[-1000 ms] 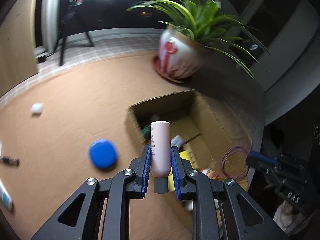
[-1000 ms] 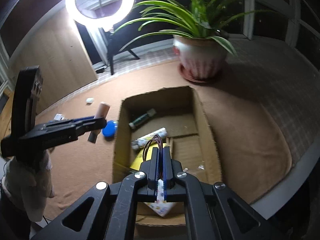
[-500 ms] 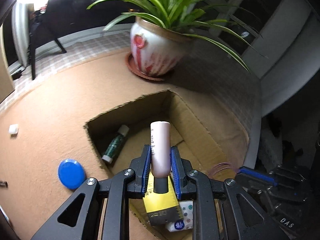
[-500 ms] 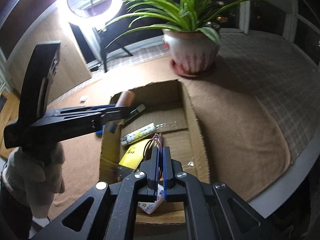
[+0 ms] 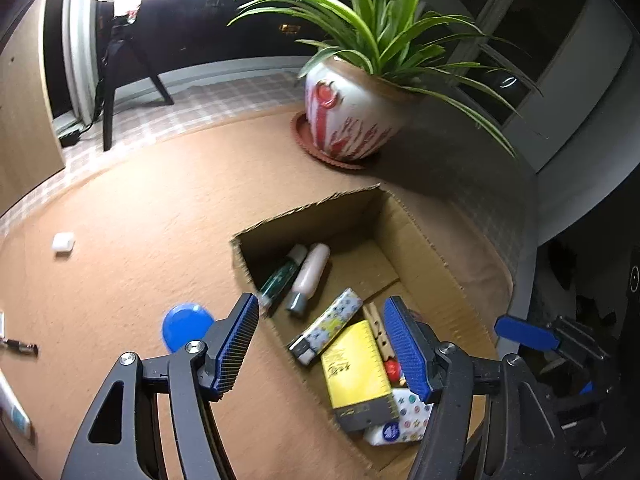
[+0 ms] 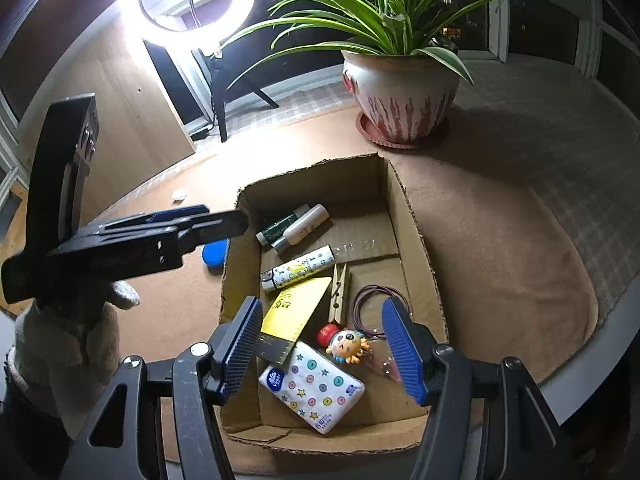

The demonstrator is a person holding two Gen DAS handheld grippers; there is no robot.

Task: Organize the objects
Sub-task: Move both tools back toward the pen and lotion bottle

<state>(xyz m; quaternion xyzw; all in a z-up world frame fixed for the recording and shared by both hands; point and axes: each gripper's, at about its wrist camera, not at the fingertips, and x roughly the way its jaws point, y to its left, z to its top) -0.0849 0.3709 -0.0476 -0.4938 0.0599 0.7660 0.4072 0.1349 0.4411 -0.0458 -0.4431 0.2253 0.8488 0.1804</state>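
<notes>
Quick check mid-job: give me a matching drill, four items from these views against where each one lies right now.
Items:
1. pale pink plastic bottle
2. round blue plastic lid
3. coiled purple wire
4. small white rectangular block

Places:
A. on the brown mat, just outside the brown cardboard box's left wall
B. in the box, beside the dark green tube
C. far out on the mat, well away from the box
D. in the box, right of the wooden clothespin

Pairs: 1-B, 2-A, 3-D, 4-C
</notes>
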